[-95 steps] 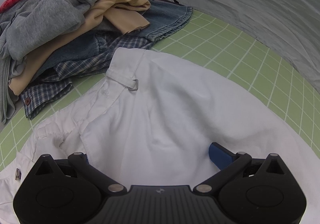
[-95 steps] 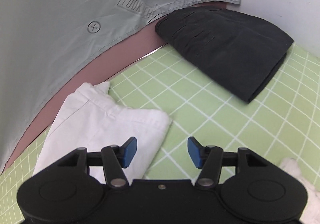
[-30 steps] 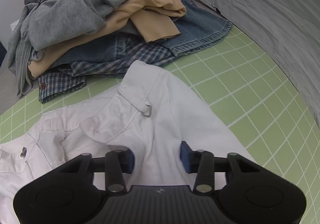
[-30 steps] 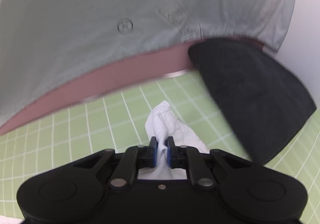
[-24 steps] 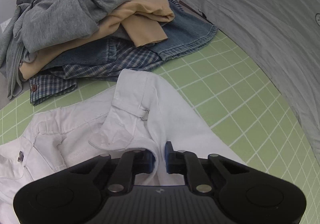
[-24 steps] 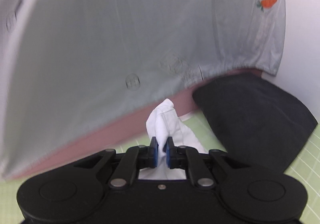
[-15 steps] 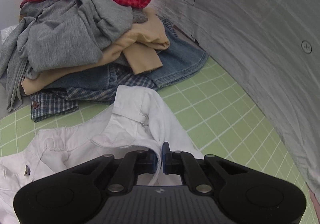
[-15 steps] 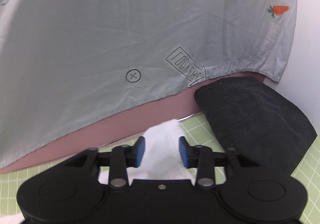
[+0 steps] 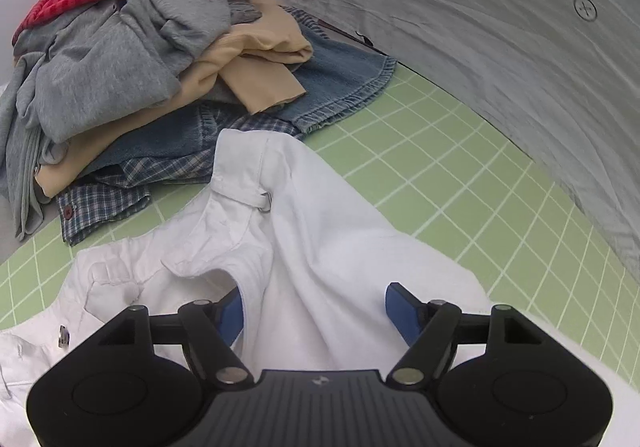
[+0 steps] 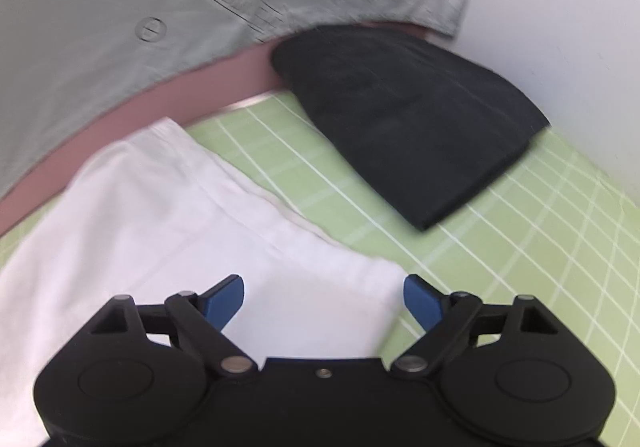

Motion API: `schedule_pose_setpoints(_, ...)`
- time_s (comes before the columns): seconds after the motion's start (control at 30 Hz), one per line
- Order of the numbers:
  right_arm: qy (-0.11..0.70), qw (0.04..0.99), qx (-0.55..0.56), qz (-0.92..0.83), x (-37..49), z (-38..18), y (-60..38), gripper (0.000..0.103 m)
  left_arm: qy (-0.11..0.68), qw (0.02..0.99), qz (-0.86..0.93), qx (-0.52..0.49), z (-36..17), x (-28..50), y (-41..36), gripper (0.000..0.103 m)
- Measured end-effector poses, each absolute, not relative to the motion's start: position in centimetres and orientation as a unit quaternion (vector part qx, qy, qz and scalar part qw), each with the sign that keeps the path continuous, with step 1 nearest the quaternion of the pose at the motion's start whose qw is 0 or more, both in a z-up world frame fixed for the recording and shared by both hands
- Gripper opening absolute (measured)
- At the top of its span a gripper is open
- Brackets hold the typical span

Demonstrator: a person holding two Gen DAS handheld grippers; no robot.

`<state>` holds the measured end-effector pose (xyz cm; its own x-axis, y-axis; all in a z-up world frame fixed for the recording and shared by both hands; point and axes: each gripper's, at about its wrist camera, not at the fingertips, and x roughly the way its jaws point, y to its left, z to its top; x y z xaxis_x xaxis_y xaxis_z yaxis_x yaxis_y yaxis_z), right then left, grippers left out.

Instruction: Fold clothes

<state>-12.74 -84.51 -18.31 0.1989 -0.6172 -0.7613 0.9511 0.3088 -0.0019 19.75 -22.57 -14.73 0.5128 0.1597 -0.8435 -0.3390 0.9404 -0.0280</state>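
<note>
White trousers point(image 9: 320, 247) lie on the green grid mat point(image 9: 460, 175), waistband end with a metal ring toward the clothes pile. My left gripper point(image 9: 316, 311) is open just above the white cloth near the waistband, a fold of cloth lying between its blue pads. In the right wrist view the trousers' leg end point(image 10: 180, 215) lies flat on the mat point(image 10: 520, 247). My right gripper point(image 10: 324, 297) is open over the leg hem, holding nothing.
A pile of unfolded clothes point(image 9: 132, 59), red, grey, tan, denim and plaid, sits at the far left. A folded black garment point(image 10: 408, 119) lies at the far right. A person's grey shirt point(image 10: 160, 7) fills the far side beyond the table edge.
Both grippers were shut on the white trousers, lifted them, then opened and let go. The right-hand leg end now lies flat on the mat; the right view is lower.
</note>
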Motion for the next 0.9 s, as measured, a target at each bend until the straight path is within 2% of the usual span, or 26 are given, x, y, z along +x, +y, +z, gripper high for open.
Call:
schedule_pose_setpoints(0.1,0.325,0.730,0.272,-0.537,-13.8,-19.0,-85.0,0.085,0.477,0.863,0.144,-0.080,-15.2,19.4,-23.1,0.075)
schedule_pose_setpoints(0.17,0.325,0.738,0.261,-0.530,-13.7,-18.8,-84.9,0.067,0.479,0.862,0.145,-0.076,-15.4,19.4,-23.4,0.076)
schedule_pose_setpoints(0.2,0.335,0.747,0.253,-0.515,-13.4,-18.6,-84.9,0.042,0.480,0.862,0.147,-0.072,-15.5,19.4,-23.5,0.076)
schedule_pose_setpoints(0.23,0.348,0.757,0.243,-0.497,-12.9,-18.2,-85.0,0.007,0.482,0.860,0.147,-0.075,-15.7,19.4,-23.5,0.076)
schedule_pose_setpoints(0.37,0.321,0.794,0.152,-0.494,-13.8,-13.6,-83.2,0.007,0.491,0.854,0.148,-0.085,-16.5,19.3,-23.4,0.081)
schedule_pose_setpoints(0.43,0.301,0.784,0.149,-0.521,-15.7,-12.4,-82.8,0.007,0.496,0.851,0.149,-0.090,-16.8,19.3,-23.3,0.082)
schedule_pose_setpoints(0.57,0.393,0.715,0.189,-0.546,-17.9,-17.1,-84.5,0.013,0.504,0.846,0.148,-0.093,-17.2,19.2,-23.3,0.083)
schedule_pose_setpoints(0.6,0.394,0.709,0.188,-0.554,-18.3,-17.2,-84.3,0.024,0.504,0.847,0.142,-0.088,-16.9,19.2,-23.5,0.083)
schedule_pose_setpoints(0.63,0.387,0.707,0.182,-0.564,-18.7,-17.0,-83.8,0.040,0.501,0.850,0.136,-0.087,-16.6,19.0,-23.5,0.083)
schedule_pose_setpoints(0.67,0.376,0.709,0.180,-0.569,-19.1,-16.6,-83.2,0.048,0.499,0.853,0.130,-0.087,-16.2,18.9,-23.4,0.083)
schedule_pose_setpoints(0.7,0.365,0.712,0.179,-0.573,-19.4,-16.2,-82.7,0.063,0.498,0.853,0.127,-0.088,-16.0,18.7,-23.3,0.083)
schedule_pose_setpoints(0.73,0.357,0.717,0.187,-0.569,-19.7,-15.9,-82.3,0.072,0.499,0.853,0.125,-0.091,-15.6,18.5,-23.2,0.083)
schedule_pose_setpoints(0.9,0.340,0.746,0.222,-0.528,-21.3,-15.2,-79.2,0.086,0.482,0.864,0.101,-0.103,-12.8,15.9,-22.4,0.083)
